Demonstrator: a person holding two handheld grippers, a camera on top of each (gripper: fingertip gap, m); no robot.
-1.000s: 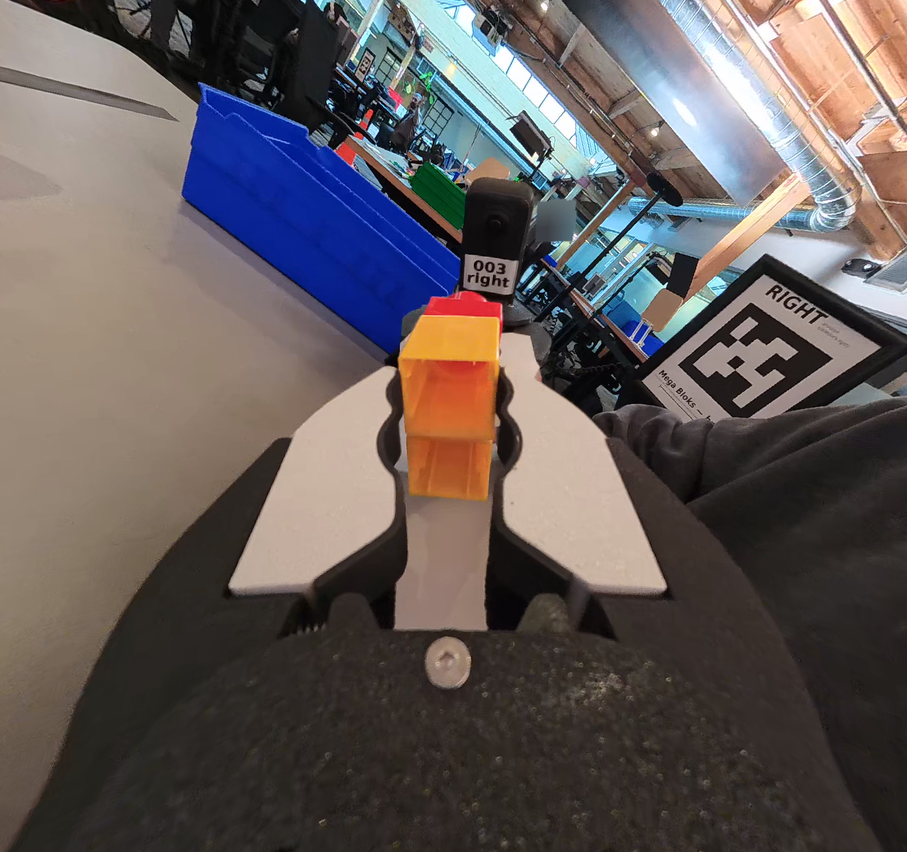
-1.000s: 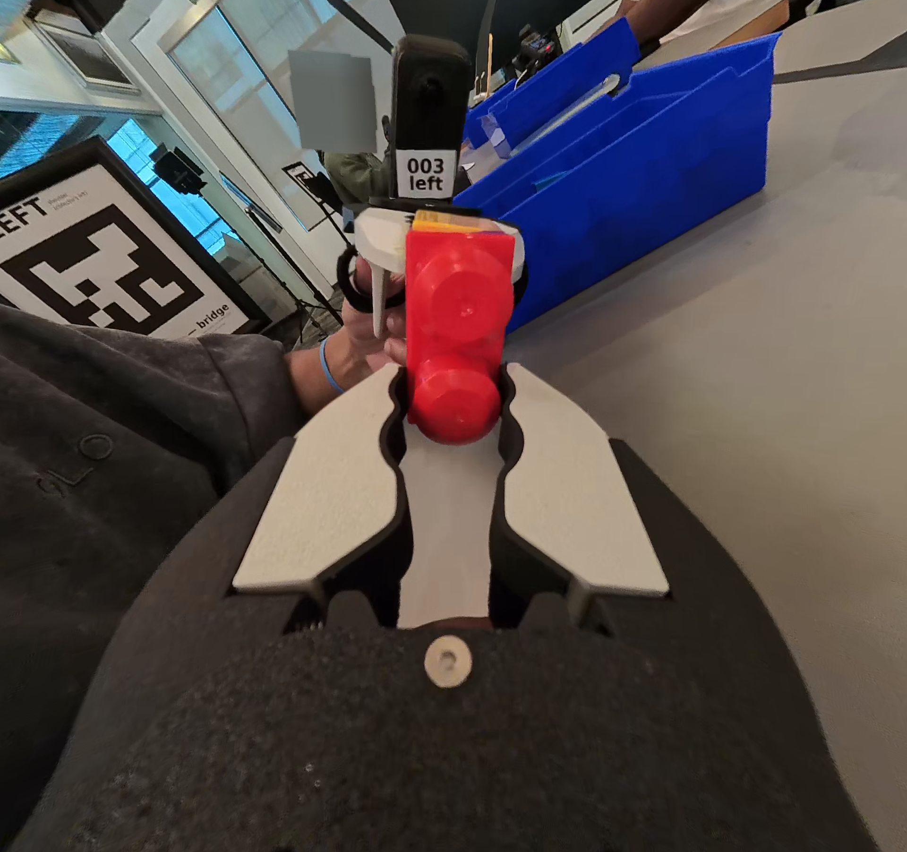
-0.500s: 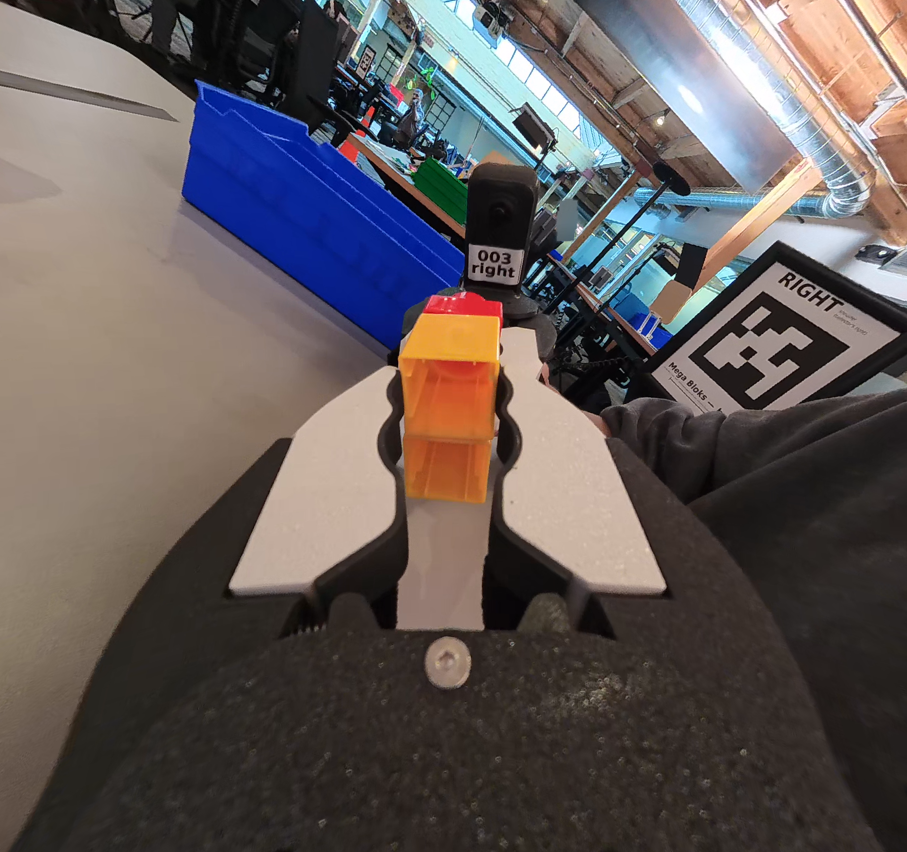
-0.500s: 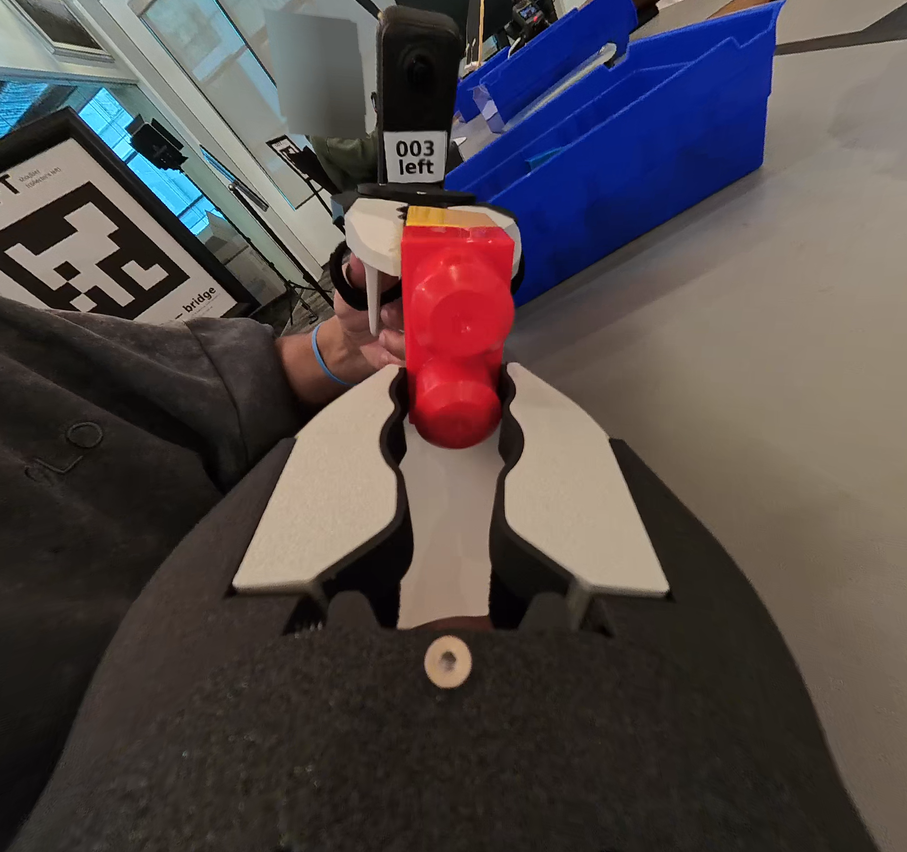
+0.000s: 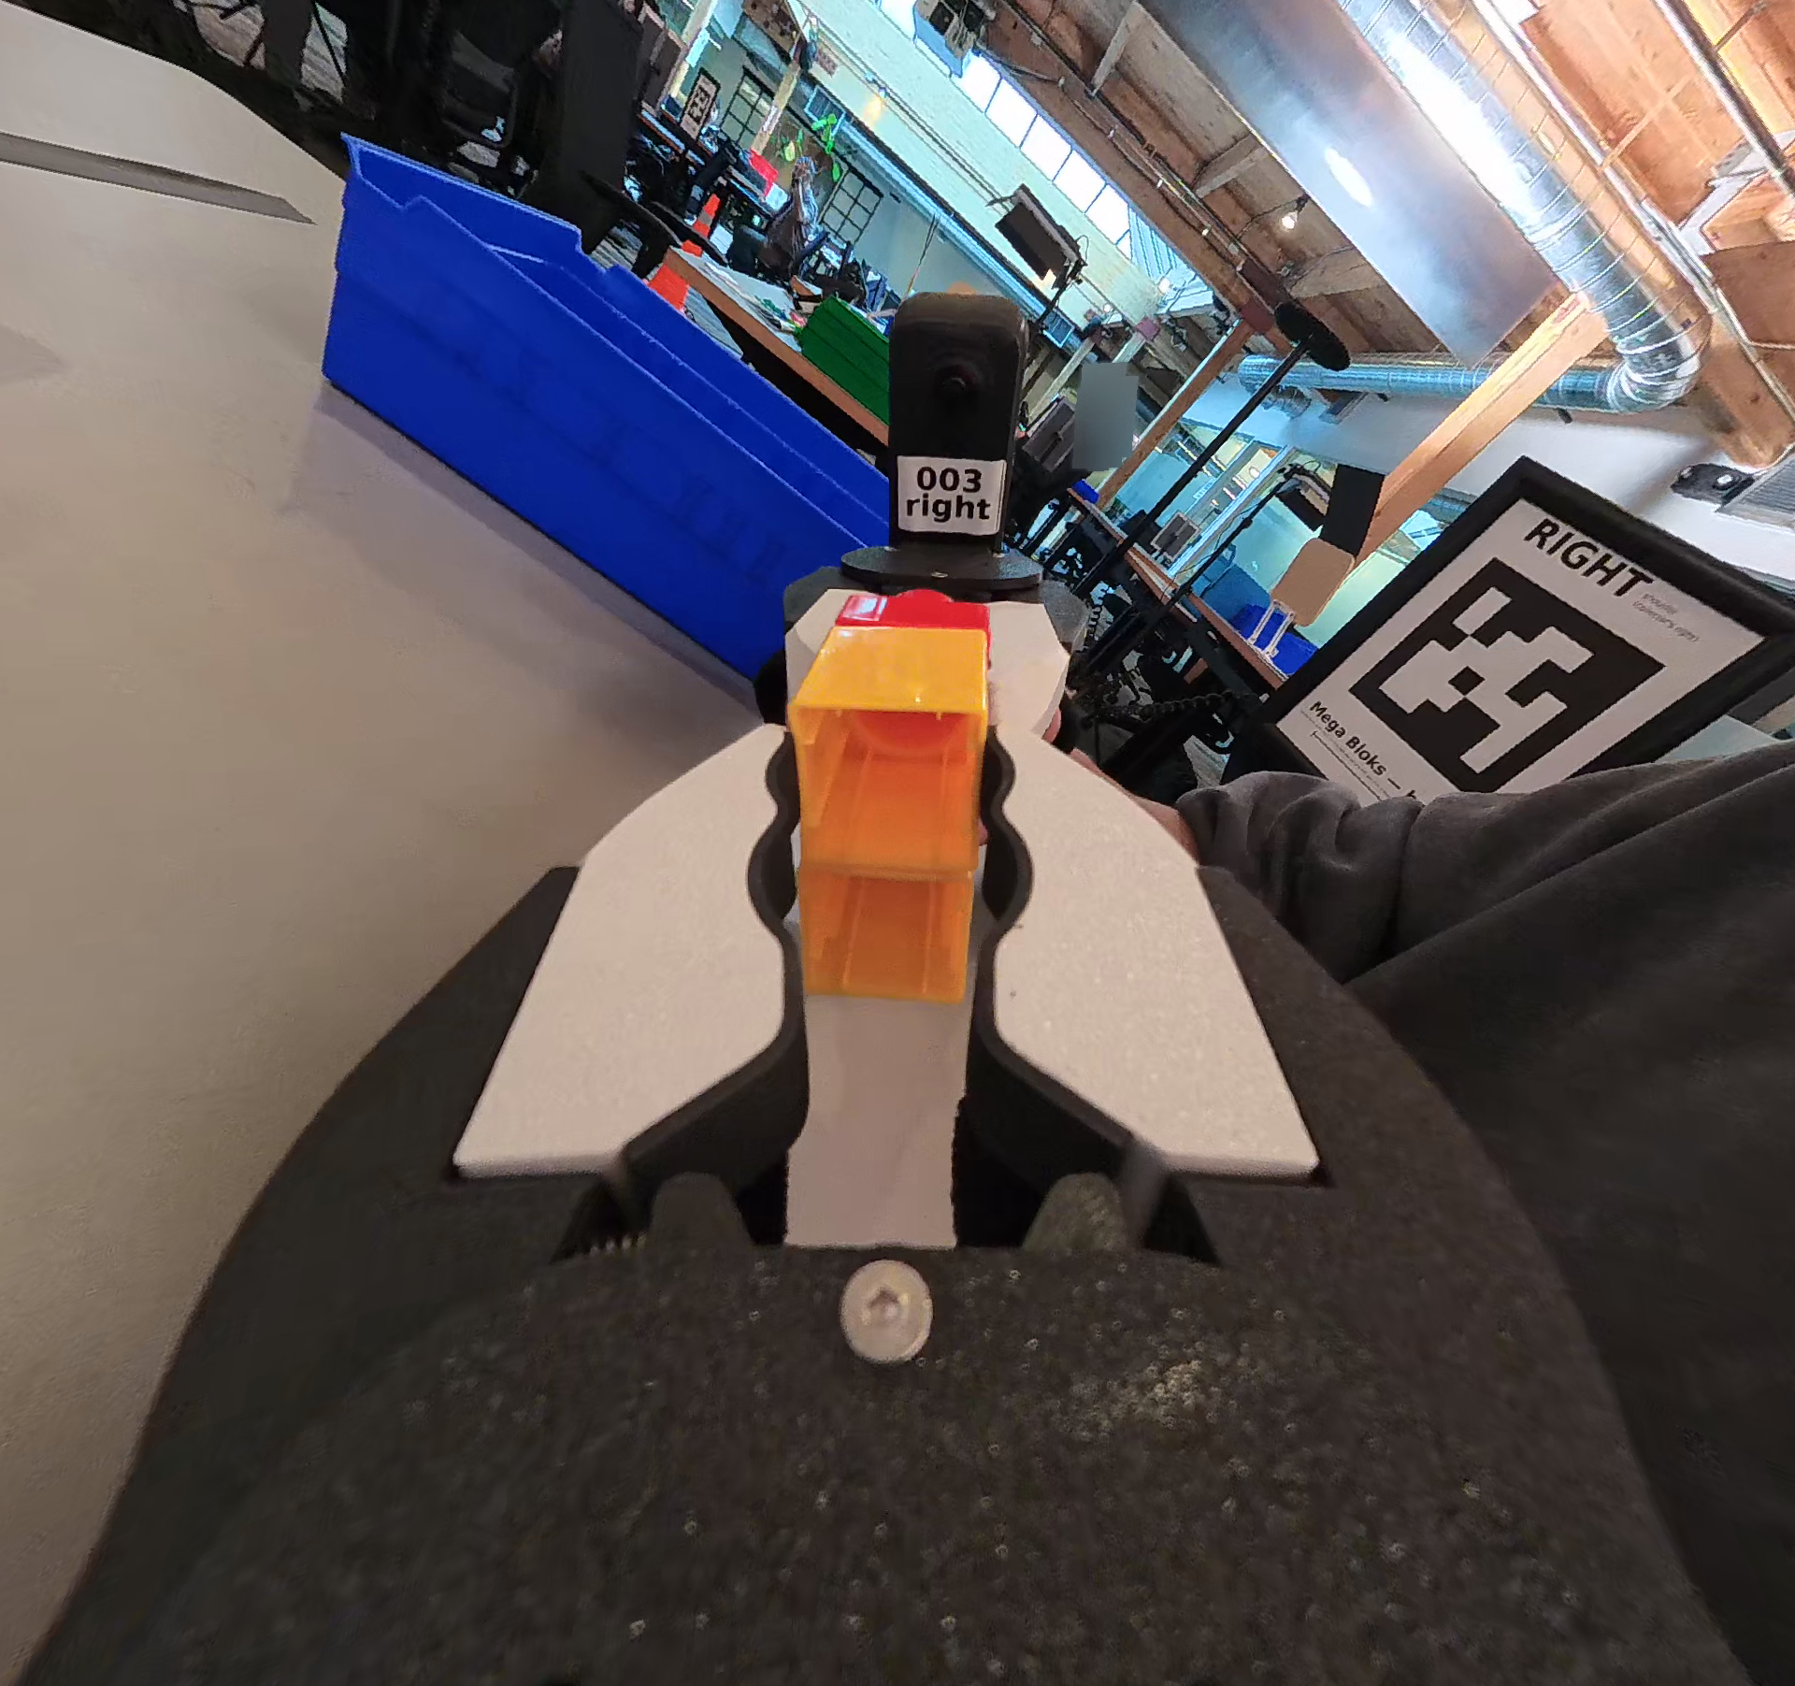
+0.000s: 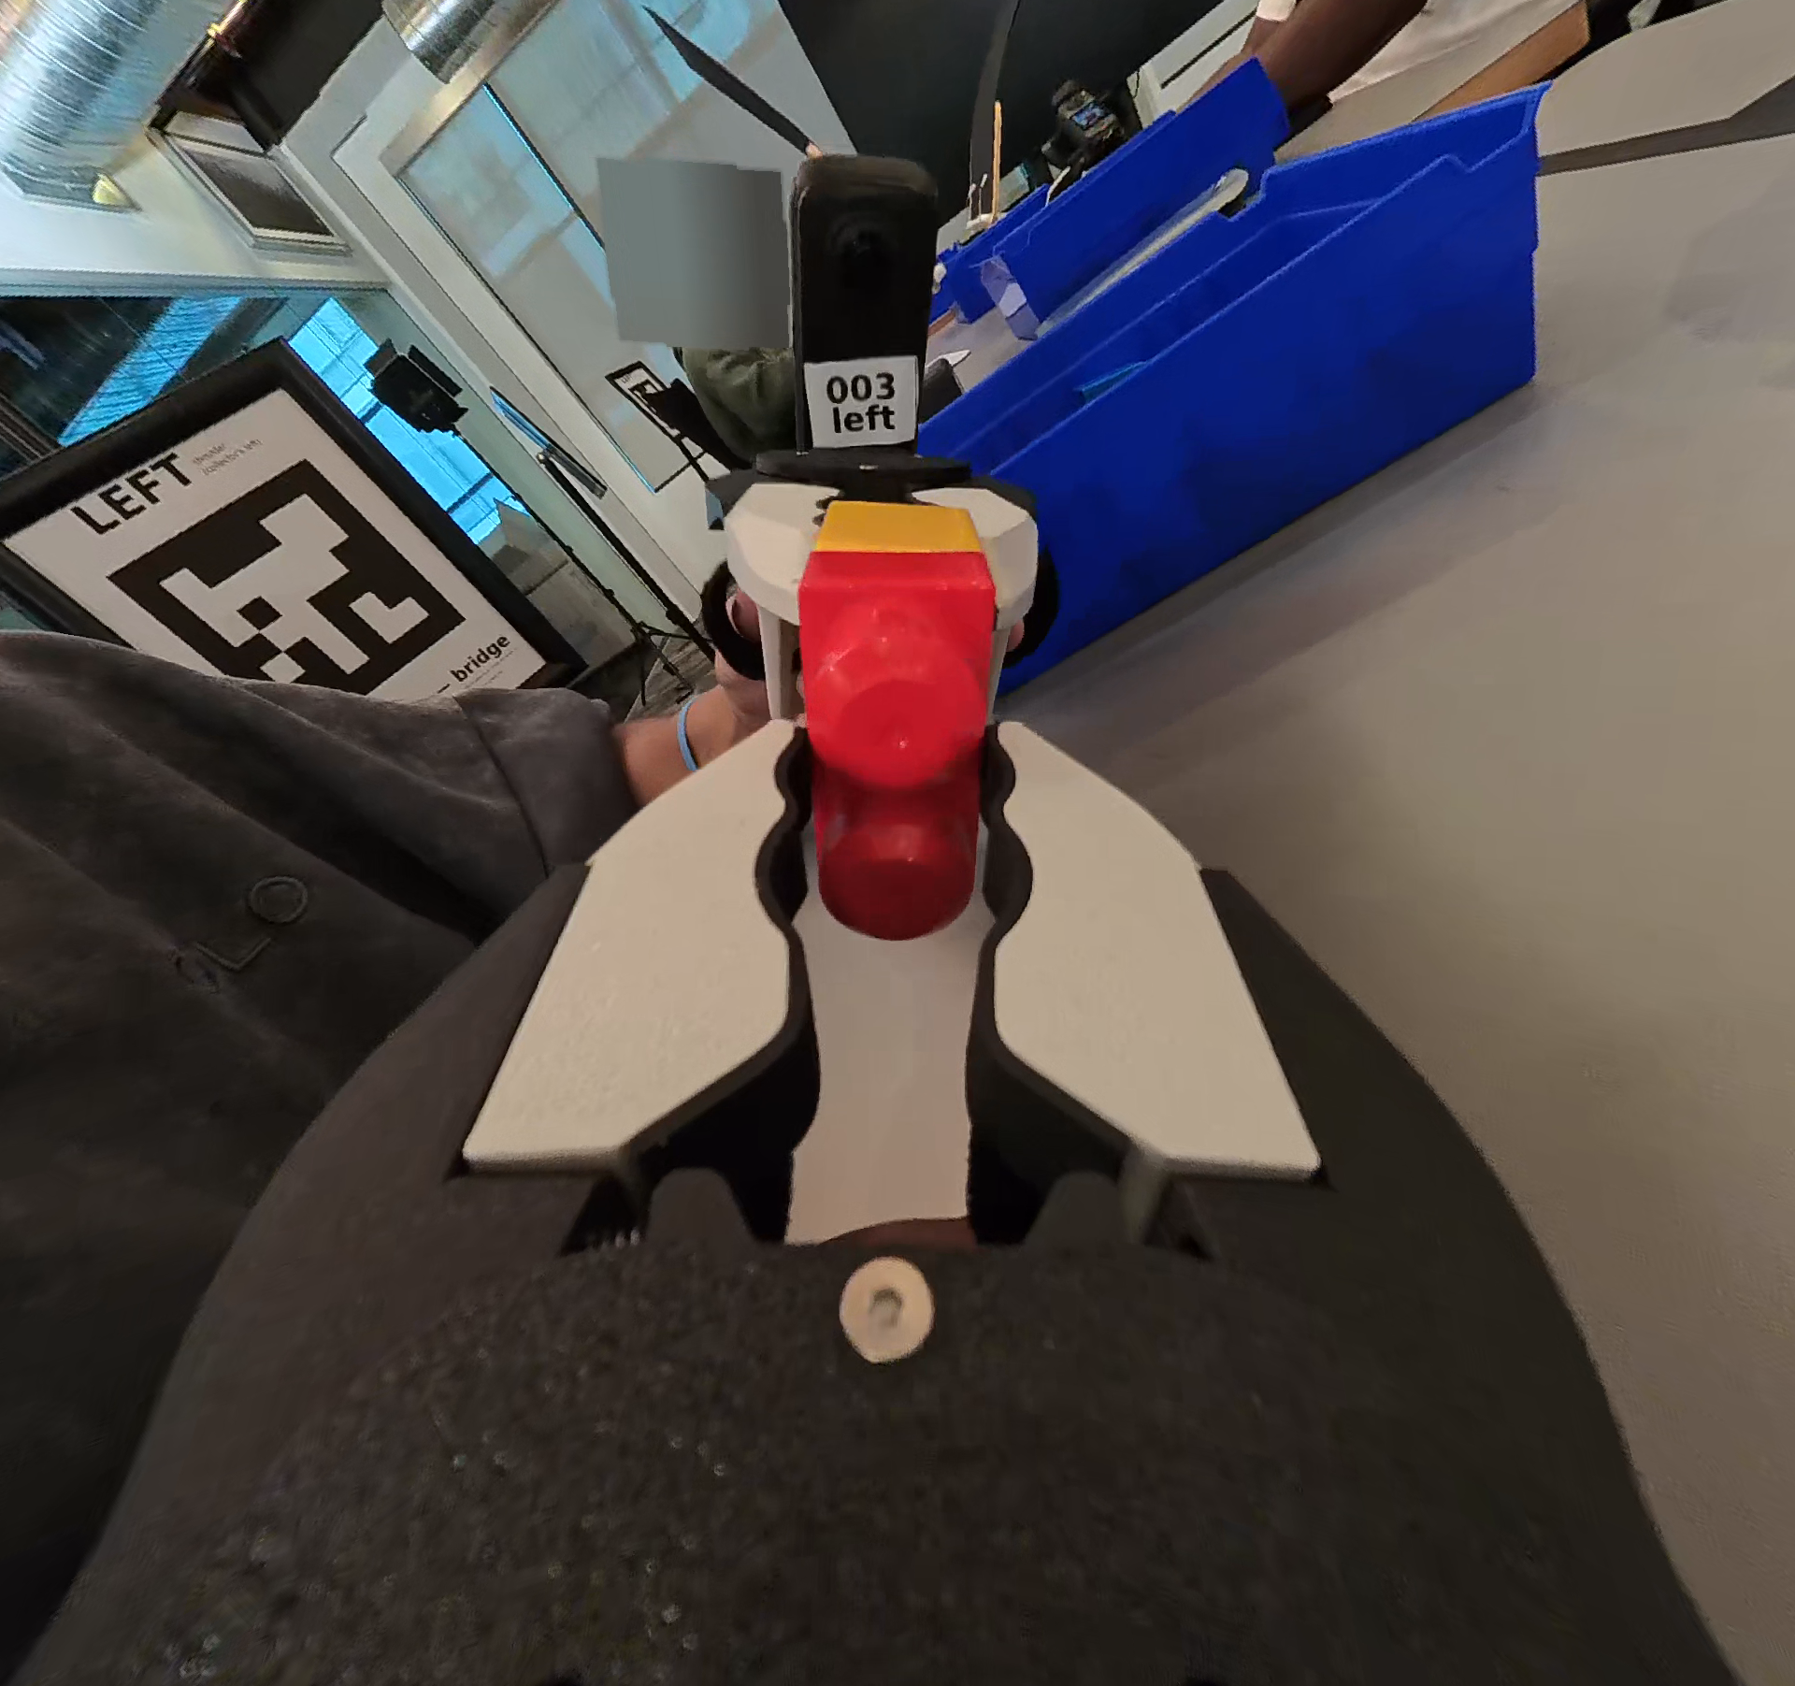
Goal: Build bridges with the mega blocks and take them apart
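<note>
Left gripper clamped on yellow block, hollow underside facing camera, right of blue bin. Red block, studs toward camera, pinched in right gripper, left of bin. Blocks joined end to end, held above grey table. Versus a second ago: grips unchanged, pair tilted slightly.

We see a wide grey table with a blue plastic bin on it. Beyond lies an open workshop with timber ceiling beams, a silver ventilation duct, bright skylights, glass partitions and framed marker signs.
</note>
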